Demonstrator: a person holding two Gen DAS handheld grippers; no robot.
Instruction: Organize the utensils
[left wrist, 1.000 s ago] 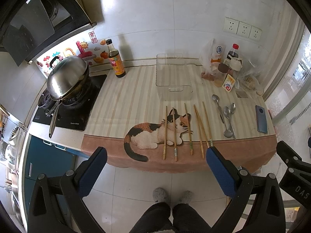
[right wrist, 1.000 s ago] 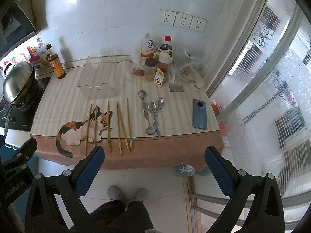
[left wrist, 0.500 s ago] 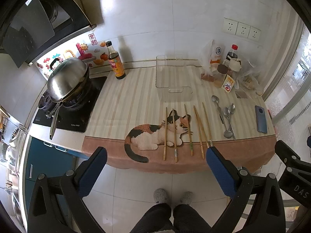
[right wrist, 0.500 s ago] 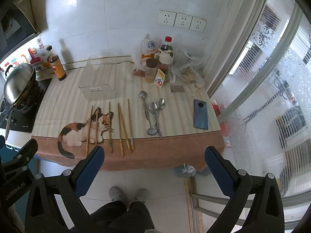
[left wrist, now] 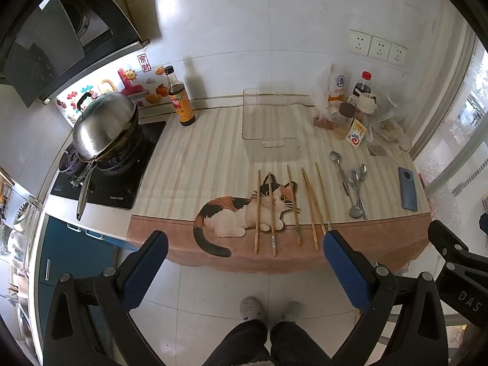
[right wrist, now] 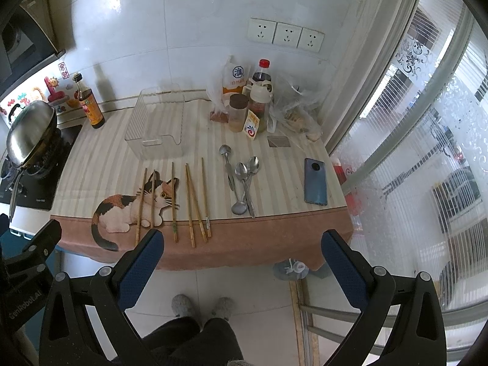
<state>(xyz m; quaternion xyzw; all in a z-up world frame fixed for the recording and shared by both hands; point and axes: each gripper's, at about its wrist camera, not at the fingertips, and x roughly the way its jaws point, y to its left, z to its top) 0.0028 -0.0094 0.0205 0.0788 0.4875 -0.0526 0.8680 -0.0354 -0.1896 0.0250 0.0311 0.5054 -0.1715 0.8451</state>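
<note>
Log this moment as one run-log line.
left hand-held gripper open | right hand-held gripper open | chopsticks, spoons on counter | clear bin empty

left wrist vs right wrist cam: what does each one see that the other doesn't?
Left wrist only: the range hood above the wok and the blue cabinet under the stove. Right wrist only: the window with patterned glass and a slipper under the table. Both: chopsticks, spoons, clear bin, phone, and the other gripper's body at the frame edge. Both sets of jaws are open and empty.

chopsticks (left wrist: 288, 207) left of spoons (left wrist: 353, 183), bin (left wrist: 270, 125) behind, all on counter (left wrist: 198, 158)
</note>
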